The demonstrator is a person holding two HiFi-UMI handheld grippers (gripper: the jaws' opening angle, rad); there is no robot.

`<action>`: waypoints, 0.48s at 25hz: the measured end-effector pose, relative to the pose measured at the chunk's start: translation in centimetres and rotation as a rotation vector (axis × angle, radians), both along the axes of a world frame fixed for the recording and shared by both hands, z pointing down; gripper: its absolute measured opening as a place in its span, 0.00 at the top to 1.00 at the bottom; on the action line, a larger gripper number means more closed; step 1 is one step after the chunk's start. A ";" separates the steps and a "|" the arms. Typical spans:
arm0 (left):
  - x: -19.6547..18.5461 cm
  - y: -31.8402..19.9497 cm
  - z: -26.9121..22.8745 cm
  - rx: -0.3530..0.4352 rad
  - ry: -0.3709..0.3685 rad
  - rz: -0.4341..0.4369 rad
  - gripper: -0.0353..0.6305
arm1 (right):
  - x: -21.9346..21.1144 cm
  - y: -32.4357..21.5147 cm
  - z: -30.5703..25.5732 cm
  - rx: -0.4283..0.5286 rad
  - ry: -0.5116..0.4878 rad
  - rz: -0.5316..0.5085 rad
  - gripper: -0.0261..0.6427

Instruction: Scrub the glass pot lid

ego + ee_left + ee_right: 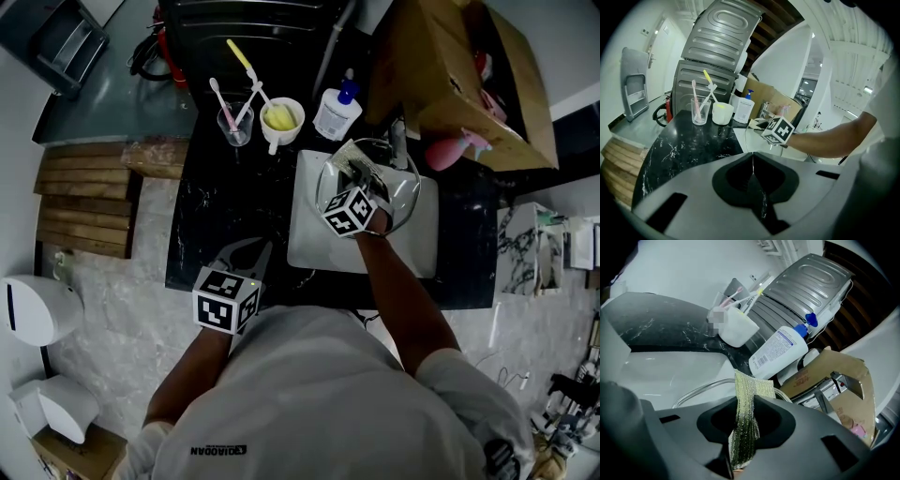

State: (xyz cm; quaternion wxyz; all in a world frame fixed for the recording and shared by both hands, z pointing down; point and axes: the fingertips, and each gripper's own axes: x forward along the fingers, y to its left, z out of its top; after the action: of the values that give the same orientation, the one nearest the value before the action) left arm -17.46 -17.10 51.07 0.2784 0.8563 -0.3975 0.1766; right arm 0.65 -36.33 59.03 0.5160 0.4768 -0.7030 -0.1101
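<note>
Nearest: left gripper [753, 161] parked over near edge of black marble counter [211, 217], jaws pressed together on nothing, probably kept clear of work.
Farther, right: right gripper [743, 427] clamped on green scouring cloth [746, 394], reaching into white sink [314, 234].
Glass pot lid [405, 197] lying in sink beneath cloth, likely so drips stay in basin.
Far counter edge: toothbrush tumbler [234, 124], white mug [281, 120], pump bottle [336, 111], within reach for soap.

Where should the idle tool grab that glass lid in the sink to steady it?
Probably the lid by its thin left edge, coming from the left with the left tool: that edge is exposed and nearest, while the right tool and its cloth cover the middle.
</note>
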 end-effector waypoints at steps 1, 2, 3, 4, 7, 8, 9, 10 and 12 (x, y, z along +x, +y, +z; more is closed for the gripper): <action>0.1 0.0 0.0 0.001 -0.001 0.000 0.92 | -0.3 0.2 0.2 -0.002 0.008 -0.015 0.81; 0.2 0.0 -0.1 0.002 -0.001 0.001 0.92 | -0.5 0.4 0.3 -0.005 0.015 -0.029 0.81; 0.3 0.1 -0.1 0.004 0.000 0.002 0.92 | -0.7 0.6 0.5 -0.007 0.022 -0.042 0.81; 0.4 0.1 -0.1 0.006 0.000 0.002 0.92 | -0.8 0.8 0.7 -0.009 0.027 -0.052 0.81; 0.9 0.3 -0.3 0.012 0.004 0.001 0.92 | -1.2 1.3 1.0 -0.018 0.038 -0.084 0.81; 1.0 0.4 -0.3 0.013 0.004 0.000 0.92 | -1.4 1.5 1.1 -0.022 0.042 -0.097 0.81; 1.2 0.5 -0.4 0.013 0.004 -0.001 0.92 | -1.6 1.7 1.3 -0.026 0.048 -0.111 0.81; 1.3 0.6 -0.4 0.014 0.004 -0.003 0.92 | -1.7 1.9 1.4 -0.029 0.055 -0.125 0.81; 1.6 0.8 -0.5 0.017 0.006 -0.009 0.92 | -1.9 2.4 1.7 -0.035 0.065 -0.151 0.81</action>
State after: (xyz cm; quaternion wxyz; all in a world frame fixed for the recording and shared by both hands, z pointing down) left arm -15.89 -16.33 50.58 0.2729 0.8573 -0.4023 0.1695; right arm -1.27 -33.89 60.73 0.5371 0.4095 -0.7217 -0.1516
